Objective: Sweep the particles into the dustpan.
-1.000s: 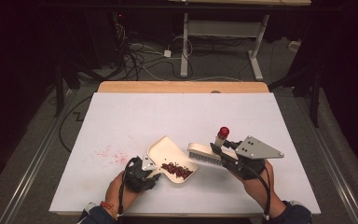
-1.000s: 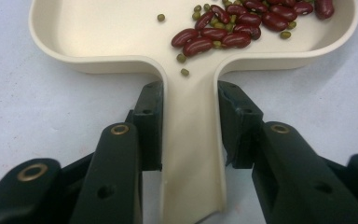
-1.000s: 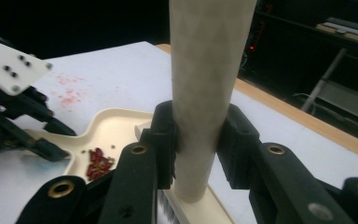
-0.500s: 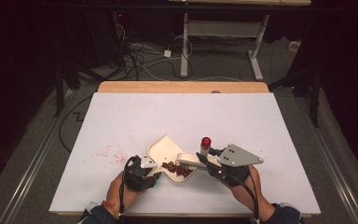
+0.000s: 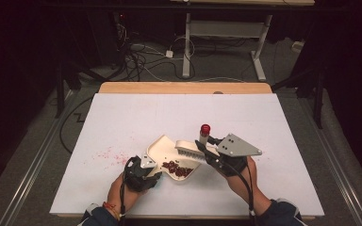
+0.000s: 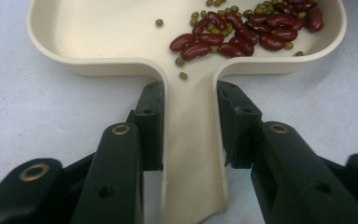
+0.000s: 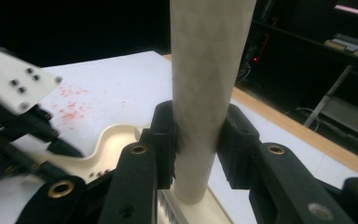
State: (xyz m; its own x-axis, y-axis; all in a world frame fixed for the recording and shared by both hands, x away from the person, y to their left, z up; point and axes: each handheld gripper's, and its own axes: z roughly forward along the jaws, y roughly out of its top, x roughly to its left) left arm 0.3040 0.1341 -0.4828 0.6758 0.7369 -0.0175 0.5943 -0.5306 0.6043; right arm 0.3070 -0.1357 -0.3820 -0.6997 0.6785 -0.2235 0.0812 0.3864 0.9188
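Observation:
A cream dustpan (image 5: 162, 147) lies on the white table with red kidney beans (image 5: 176, 168) and small green beans (image 6: 159, 22) piled in it. My left gripper (image 5: 154, 170) is shut on the pan's flat handle (image 6: 191, 140), pads pressing both its edges. My right gripper (image 5: 207, 150) is shut on the round cream handle (image 7: 207, 60) of a hand brush (image 5: 188, 149). The handle ends in a red cap (image 5: 205, 128). The brush head hangs over the pan's right side, bristles down, just above the beans.
Red crumbs (image 5: 106, 154) are scattered on the white table (image 5: 179, 113) left of the pan. The table's wooden far edge (image 5: 184, 87) borders a dark floor with cables and desk legs. The person's forearms enter from the bottom edge.
My right gripper has carried the brush leftward, bringing its head over the dustpan. The left gripper and the pan have stayed where they were.

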